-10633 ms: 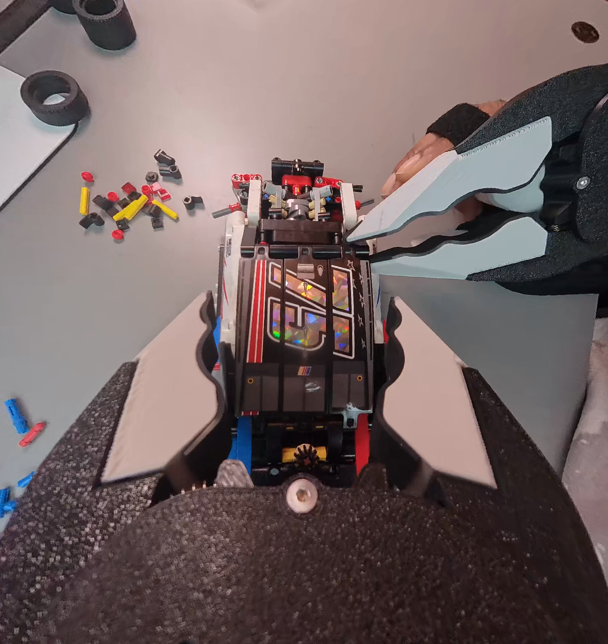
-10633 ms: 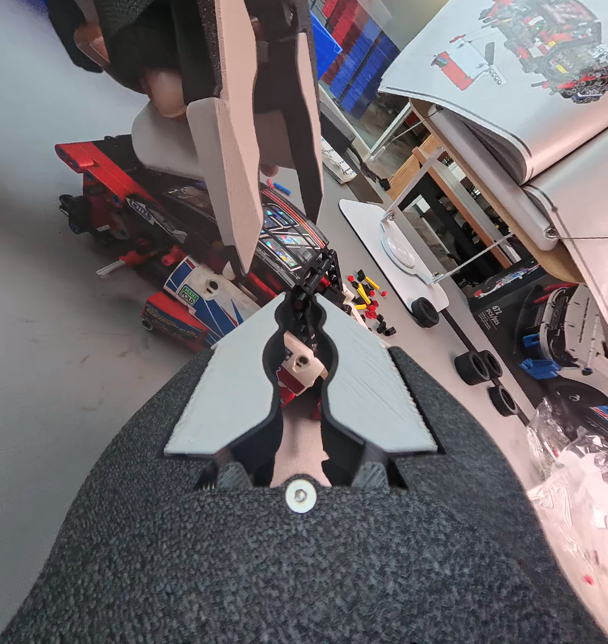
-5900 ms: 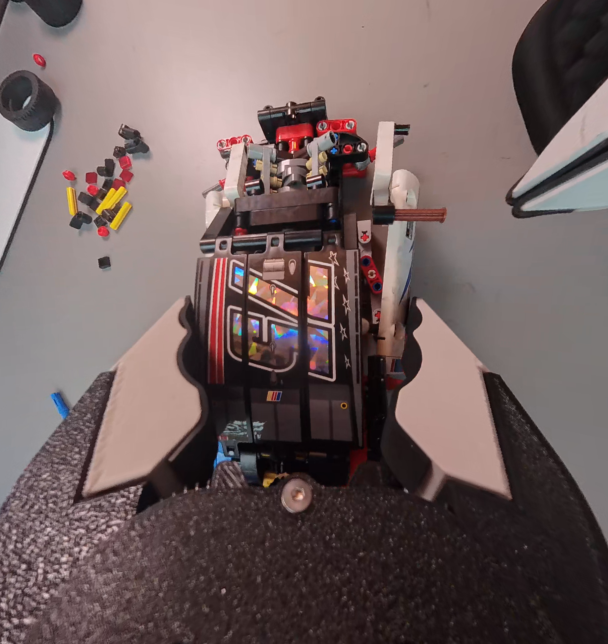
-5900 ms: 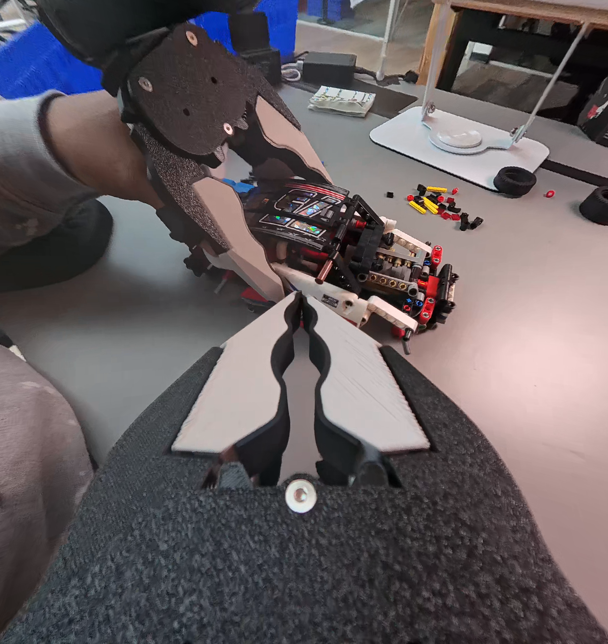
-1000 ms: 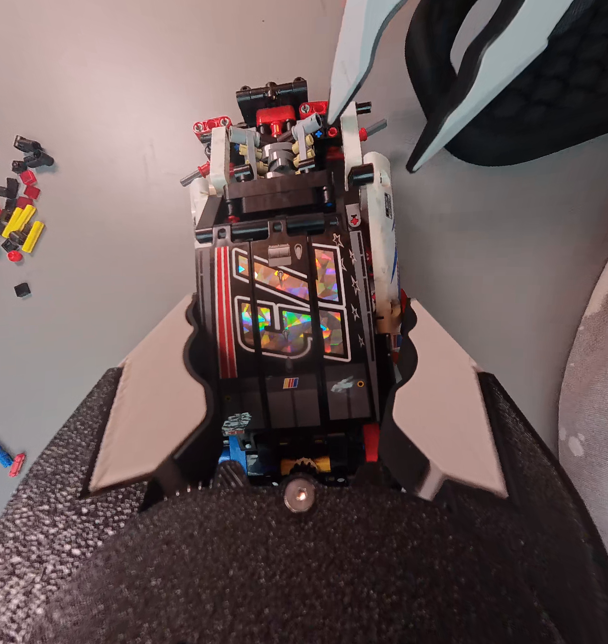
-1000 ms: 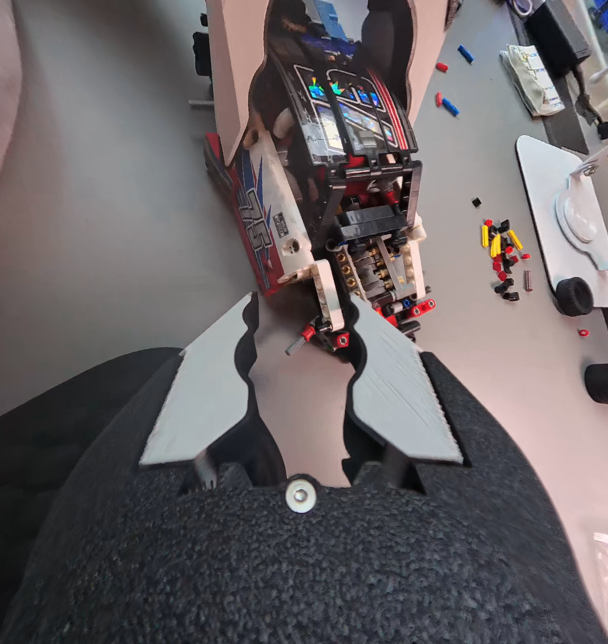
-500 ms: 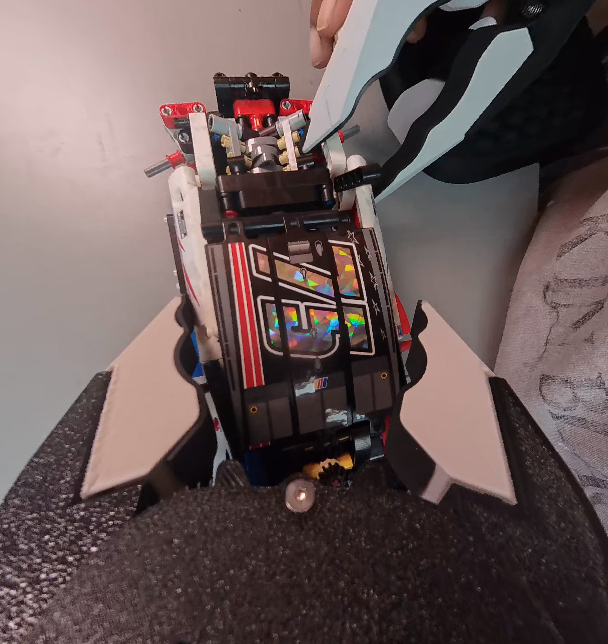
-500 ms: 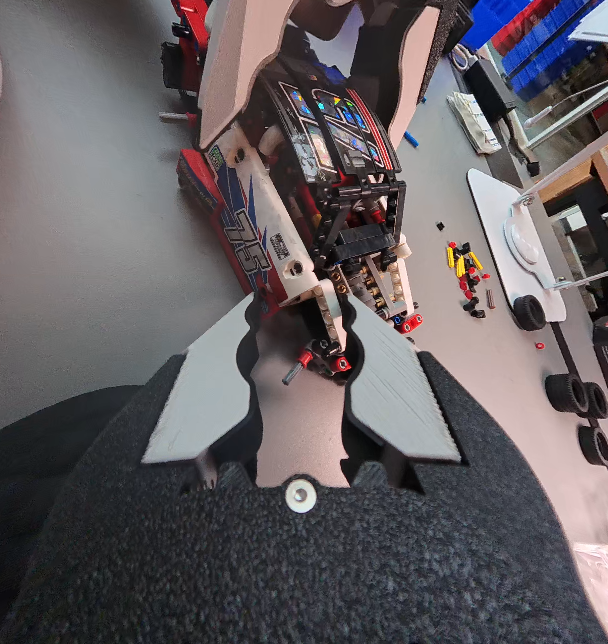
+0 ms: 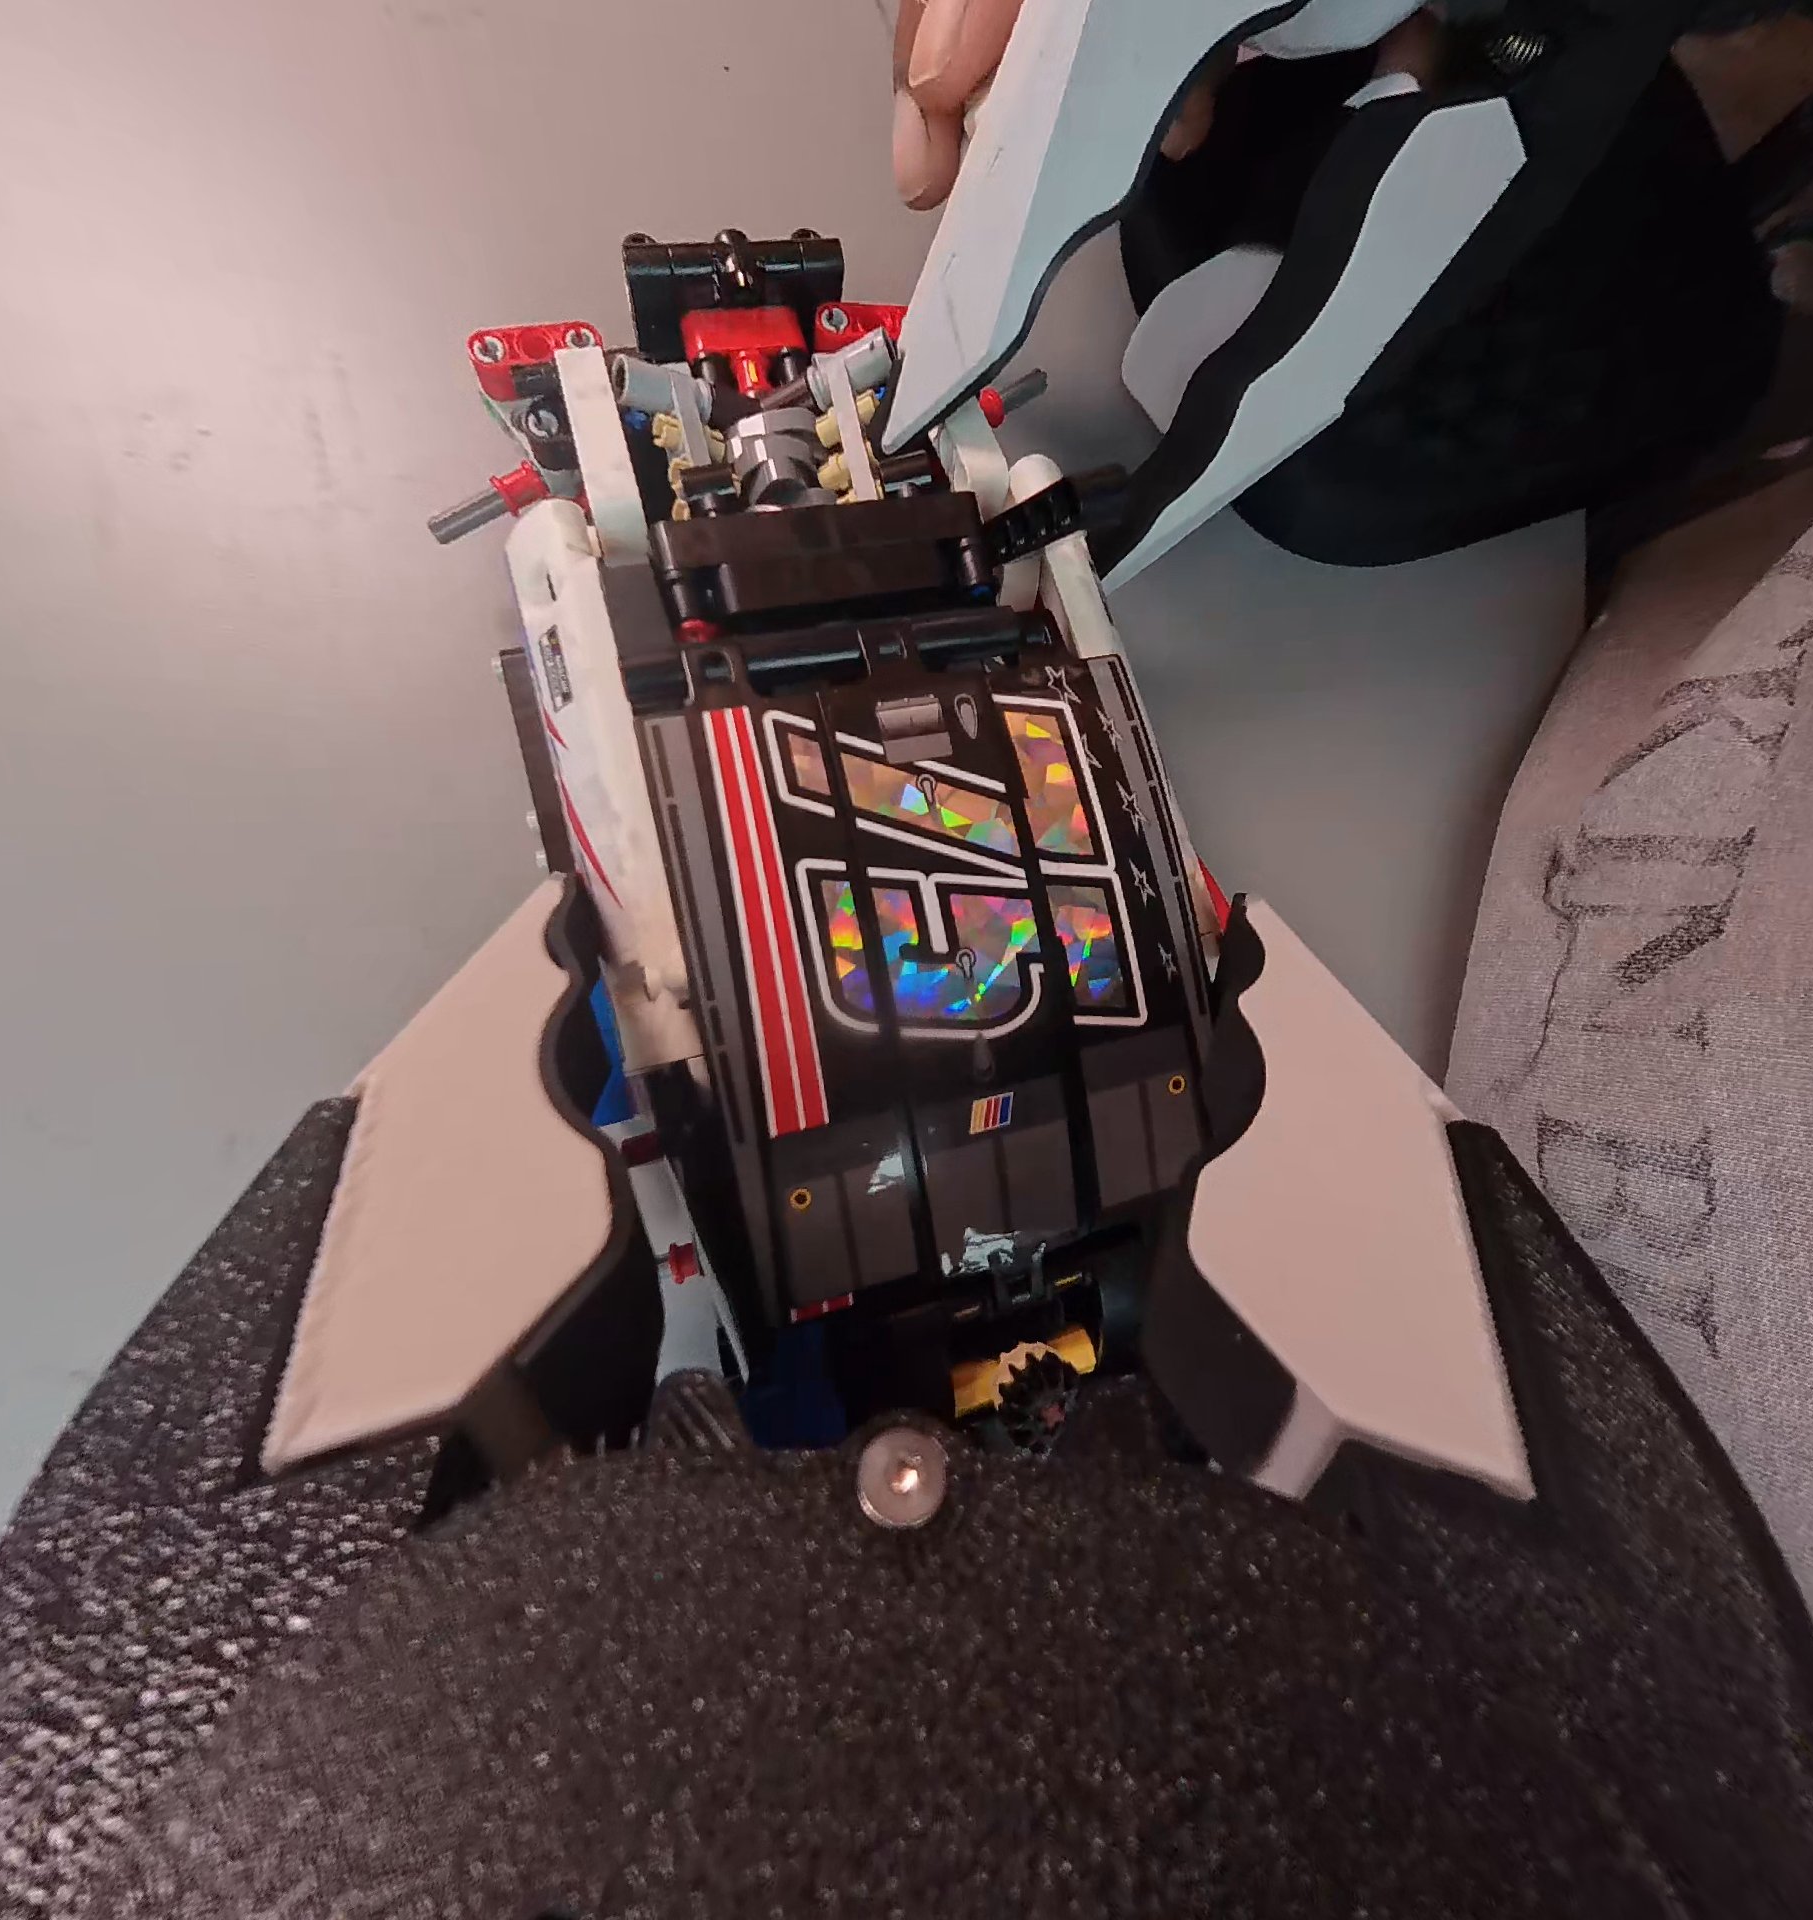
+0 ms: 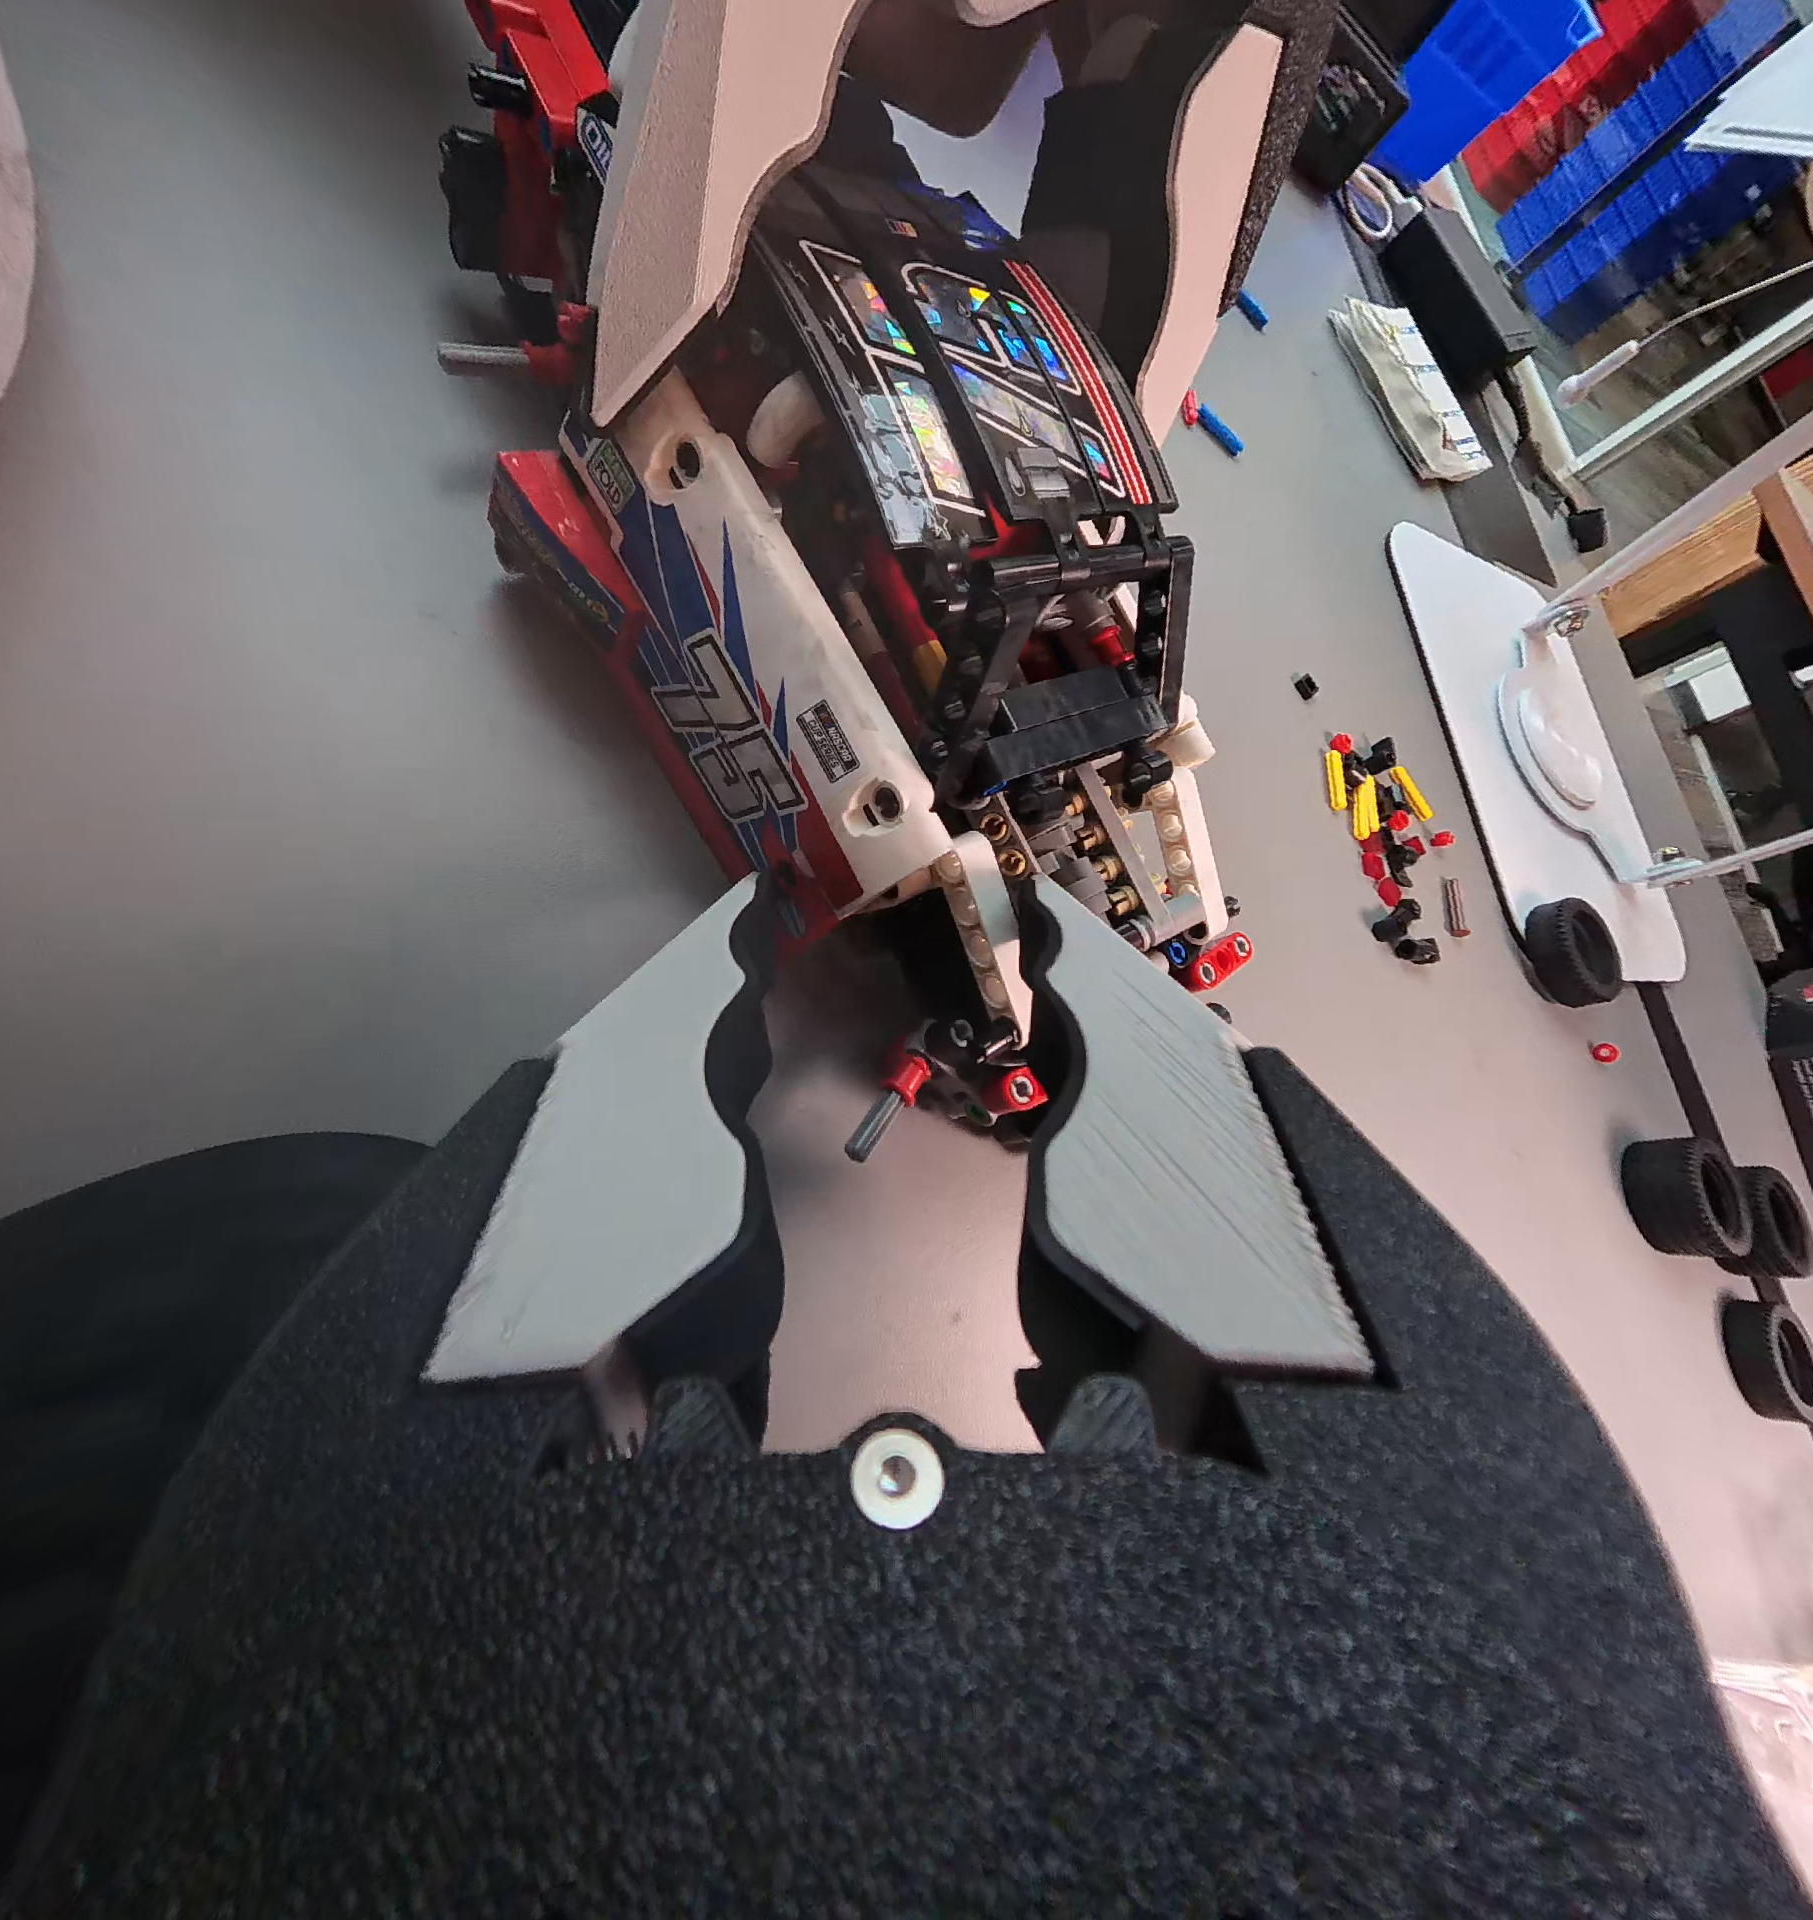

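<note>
A brick-built race car point(image 9: 923, 935) with a black roof, a holographic number and white-blue-red sides is between the fingers of my left gripper point(image 9: 902, 914), which is shut on its sides. The car leans to one side over the grey table point(image 9: 206, 520). My right gripper point(image 10: 891, 896) is open at the car's bare engine end point(image 10: 1078, 831). Its fingers straddle a white beam point(image 10: 985, 935) of the frame. In the left wrist view the right gripper point(image 9: 1011, 504) has one fingertip on the engine parts. The left gripper point(image 10: 886, 416) also shows in the right wrist view.
A pile of small yellow, red and black pieces point(image 10: 1385, 821) lies right of the car. Black tyres point(image 10: 1712, 1205) and a white stand base point(image 10: 1484, 707) are farther right. Blue pieces point(image 10: 1219, 421) lie behind. A person's grey clothing point(image 9: 1660, 935) borders the table. The left gripper's tips are roughly 8 centimeters from the right gripper's.
The left gripper has tipped and turned the car while still holding it. The right gripper, shut 5.9 s ago, has opened and closed in on the engine end, around the white beam.
</note>
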Action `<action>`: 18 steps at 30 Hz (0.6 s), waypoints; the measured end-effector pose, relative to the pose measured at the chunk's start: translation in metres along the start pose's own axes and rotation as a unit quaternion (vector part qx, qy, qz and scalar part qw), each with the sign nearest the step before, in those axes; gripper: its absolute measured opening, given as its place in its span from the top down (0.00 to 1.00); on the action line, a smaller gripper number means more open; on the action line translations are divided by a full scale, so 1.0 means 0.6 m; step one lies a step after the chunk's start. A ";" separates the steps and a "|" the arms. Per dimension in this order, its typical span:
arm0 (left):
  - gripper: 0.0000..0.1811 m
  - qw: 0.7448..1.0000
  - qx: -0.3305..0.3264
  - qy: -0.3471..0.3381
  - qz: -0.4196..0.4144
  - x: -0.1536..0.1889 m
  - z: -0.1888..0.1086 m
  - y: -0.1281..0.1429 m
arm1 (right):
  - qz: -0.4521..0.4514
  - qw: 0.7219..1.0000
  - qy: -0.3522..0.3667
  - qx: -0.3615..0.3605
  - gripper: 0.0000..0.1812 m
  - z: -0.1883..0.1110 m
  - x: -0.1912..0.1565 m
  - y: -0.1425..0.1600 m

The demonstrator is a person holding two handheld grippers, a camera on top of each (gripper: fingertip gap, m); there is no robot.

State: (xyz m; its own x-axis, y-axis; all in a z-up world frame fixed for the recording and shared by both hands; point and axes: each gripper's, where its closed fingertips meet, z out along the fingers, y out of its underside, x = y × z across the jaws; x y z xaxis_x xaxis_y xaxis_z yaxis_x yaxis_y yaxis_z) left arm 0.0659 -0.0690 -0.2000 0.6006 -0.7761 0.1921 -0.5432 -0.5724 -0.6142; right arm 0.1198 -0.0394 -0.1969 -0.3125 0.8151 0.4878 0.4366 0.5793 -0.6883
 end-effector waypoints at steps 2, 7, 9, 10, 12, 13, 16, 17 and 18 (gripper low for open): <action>0.36 1.000 -0.001 -0.002 -0.003 -0.001 0.000 0.000 | 0.001 1.000 -0.004 0.001 0.74 0.000 0.000 0.000; 0.35 1.000 0.001 0.001 -0.012 -0.003 0.001 -0.001 | 0.004 1.000 -0.015 -0.004 0.74 -0.011 0.001 0.005; 0.33 1.000 0.002 0.003 -0.015 -0.004 0.001 0.000 | 0.005 1.000 -0.014 -0.006 0.77 -0.020 0.002 0.005; 0.33 1.000 0.001 0.004 -0.016 -0.004 0.001 0.001 | 0.004 1.000 -0.013 -0.005 0.79 -0.024 0.003 0.004; 0.33 1.000 0.003 0.005 -0.015 -0.004 0.000 0.001 | 0.006 1.000 -0.008 -0.005 0.81 -0.029 0.002 0.003; 0.33 1.000 0.005 0.006 -0.016 -0.004 0.000 0.000 | 0.005 1.000 -0.006 -0.007 0.83 -0.030 0.002 0.004; 0.33 1.000 0.014 0.014 -0.023 -0.005 -0.004 -0.002 | 0.004 1.000 0.006 -0.007 0.83 -0.030 0.001 0.004; 0.34 0.999 0.016 0.017 -0.025 -0.006 -0.006 -0.003 | 0.006 1.000 0.007 -0.006 0.83 -0.030 0.000 0.004; 0.34 0.999 0.020 0.018 -0.026 -0.006 -0.008 -0.004 | 0.010 1.000 0.006 -0.006 0.82 -0.031 -0.001 0.005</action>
State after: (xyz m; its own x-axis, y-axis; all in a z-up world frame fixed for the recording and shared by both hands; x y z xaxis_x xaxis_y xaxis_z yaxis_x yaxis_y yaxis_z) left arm 0.0622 -0.0660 -0.1956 0.6056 -0.7552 0.2508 -0.4885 -0.6016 -0.6320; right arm 0.1368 -0.0382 -0.1891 -0.2937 0.8259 0.4813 0.4518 0.5636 -0.6915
